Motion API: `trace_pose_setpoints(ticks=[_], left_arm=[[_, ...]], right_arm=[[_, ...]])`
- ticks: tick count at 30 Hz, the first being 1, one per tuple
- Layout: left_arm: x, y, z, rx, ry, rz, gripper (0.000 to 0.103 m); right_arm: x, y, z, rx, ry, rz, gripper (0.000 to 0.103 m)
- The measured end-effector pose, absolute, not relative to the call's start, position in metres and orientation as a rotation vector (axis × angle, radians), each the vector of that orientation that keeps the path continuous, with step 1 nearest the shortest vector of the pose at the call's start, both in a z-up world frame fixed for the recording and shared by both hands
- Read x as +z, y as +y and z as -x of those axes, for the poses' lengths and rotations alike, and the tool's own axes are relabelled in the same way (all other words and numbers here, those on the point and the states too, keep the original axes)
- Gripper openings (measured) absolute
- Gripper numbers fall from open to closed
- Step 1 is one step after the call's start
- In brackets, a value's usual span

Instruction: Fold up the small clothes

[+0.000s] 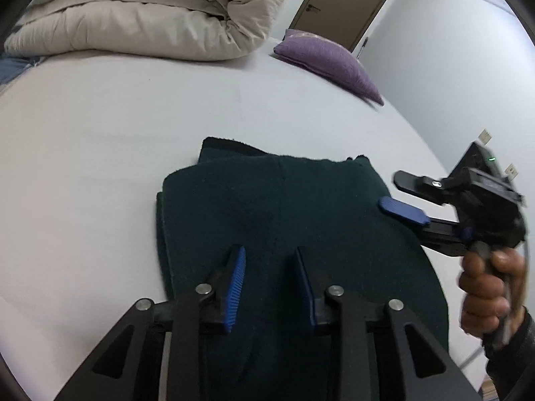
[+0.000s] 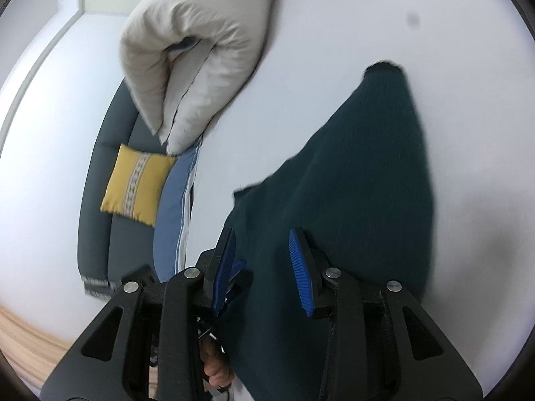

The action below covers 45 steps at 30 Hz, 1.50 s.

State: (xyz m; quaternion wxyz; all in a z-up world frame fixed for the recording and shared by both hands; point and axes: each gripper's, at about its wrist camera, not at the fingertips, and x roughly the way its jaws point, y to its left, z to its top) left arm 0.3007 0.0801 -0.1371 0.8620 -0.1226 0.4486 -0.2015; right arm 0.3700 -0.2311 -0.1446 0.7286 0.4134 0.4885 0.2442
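Your left gripper (image 1: 271,284) hangs over the dark green garment (image 1: 284,220), jaws spread apart with nothing between them. The garment lies folded on the white bed sheet (image 1: 100,133), filling the lower centre of the left view. At the right edge, your right gripper (image 1: 399,193) comes in over the garment's side, fingers parted, gripping nothing, your right hand (image 1: 485,287) on its handle. A beige duvet (image 1: 140,13) sits upper left, a purple pillow (image 1: 331,60) upper right.
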Motion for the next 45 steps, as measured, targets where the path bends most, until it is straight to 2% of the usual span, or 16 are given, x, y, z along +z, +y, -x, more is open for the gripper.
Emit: trace_pose_setpoints(ticks=[5,13,16,18,23,26,28,31,33,35,37,38,39,41,45], left_arm=[[-0.144,0.081,-0.308,-0.454,0.944,0.241,0.033],[-0.154,0.094,-0.318,-0.494,0.955,0.344,0.029],[-0.153,0.102,-0.318,-0.499,0.961,0.412,0.023],[-0.146,0.106,-0.309,-0.482,0.957,0.418,0.023],[-0.122,0.107,-0.271,-0.469,0.906,0.375,0.037],[-0.135,0.111,-0.267,-0.455,0.935,0.375,0.035],[-0.144,0.119,-0.27,-0.457,0.946,0.423,0.028],[-0.138,0.127,-0.262,-0.451,0.939,0.435,0.027],[-0.135,0.132,-0.257,-0.443,0.935,0.415,0.03],[-0.13,0.145,-0.248,-0.417,0.914,0.433,0.048],[-0.126,0.161,-0.241,-0.398,0.886,0.475,0.057],[-0.125,0.17,-0.239,-0.391,0.879,0.505,0.061],[-0.125,0.175,-0.239,-0.39,0.879,0.528,0.063],[-0.128,0.183,-0.244,-0.397,0.902,0.571,0.068],[-0.146,0.178,-0.266,-0.449,1.0,0.638,0.068]], right_arm=[[-0.172,-0.248,-0.394,0.464,1.129,-0.96,0.031],[-0.176,-0.26,-0.397,0.388,1.048,-0.976,0.027],[-0.155,-0.262,-0.38,0.331,1.021,-0.882,0.03],[-0.139,-0.264,-0.359,0.393,0.997,-0.87,0.034],[-0.103,-0.237,-0.283,0.714,0.986,-0.787,0.036],[-0.123,-0.216,-0.255,0.763,1.075,-0.73,0.044],[-0.141,-0.216,-0.249,0.725,1.12,-0.722,0.044],[-0.15,-0.23,-0.238,0.716,1.113,-0.796,0.044],[-0.142,-0.239,-0.228,0.701,1.09,-0.772,0.044],[-0.133,-0.249,-0.222,0.688,1.072,-0.76,0.046],[-0.124,-0.263,-0.22,0.639,1.044,-0.739,0.054],[-0.122,-0.269,-0.219,0.616,1.036,-0.74,0.065],[-0.12,-0.277,-0.221,0.588,1.024,-0.755,0.07],[-0.12,-0.287,-0.23,0.582,1.014,-0.799,0.07],[-0.129,-0.286,-0.244,0.573,1.058,-0.81,0.075]])
